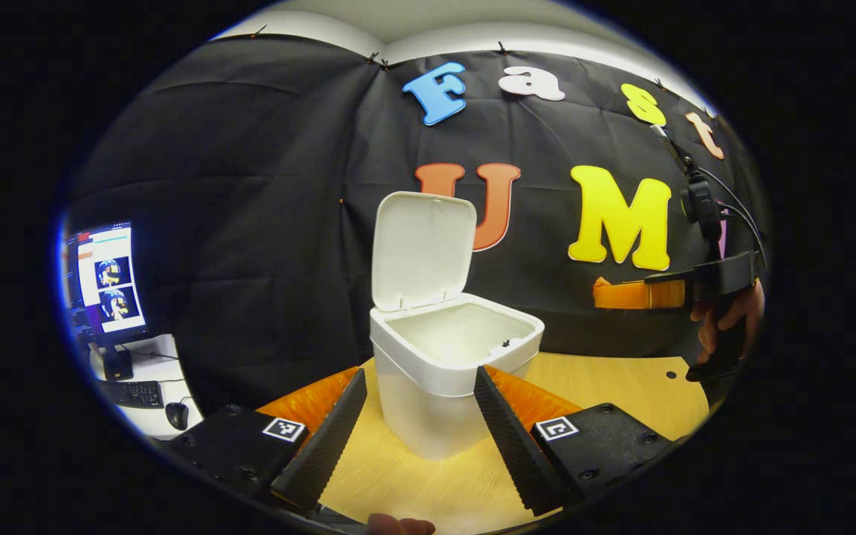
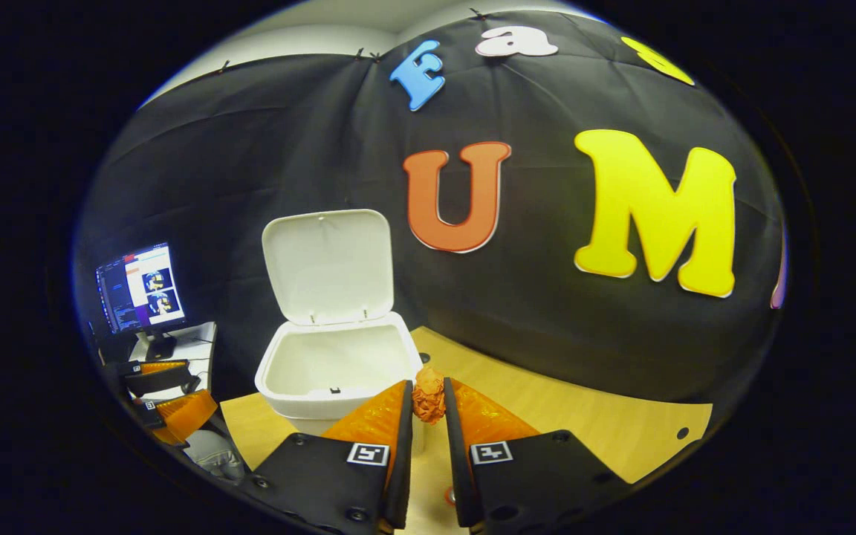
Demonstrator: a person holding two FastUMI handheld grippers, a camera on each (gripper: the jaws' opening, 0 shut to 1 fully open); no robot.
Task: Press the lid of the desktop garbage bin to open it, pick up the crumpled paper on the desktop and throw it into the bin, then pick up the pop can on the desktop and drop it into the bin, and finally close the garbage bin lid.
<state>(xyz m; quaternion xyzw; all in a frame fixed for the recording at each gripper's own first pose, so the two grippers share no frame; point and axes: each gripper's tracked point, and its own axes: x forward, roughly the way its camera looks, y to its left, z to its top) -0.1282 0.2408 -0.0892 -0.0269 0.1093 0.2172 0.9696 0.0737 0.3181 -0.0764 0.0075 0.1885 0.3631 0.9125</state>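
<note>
On the wooden table (image 1: 606,379) we saw the white bin (image 1: 443,371) with its lid (image 1: 419,249) upright and nothing visible inside. Our left gripper (image 1: 417,416) hung wide apart before it, holding nothing. Our right gripper (image 2: 428,405), raised beside the bin's rim, pinched the orange crumpled paper (image 2: 428,397) between its 2 fingers.

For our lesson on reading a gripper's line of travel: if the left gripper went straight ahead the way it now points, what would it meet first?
Most likely the white bin. It stands on the table directly ahead of the open left gripper, between its spread fingers, lid raised. Depth is uncertain.
</note>
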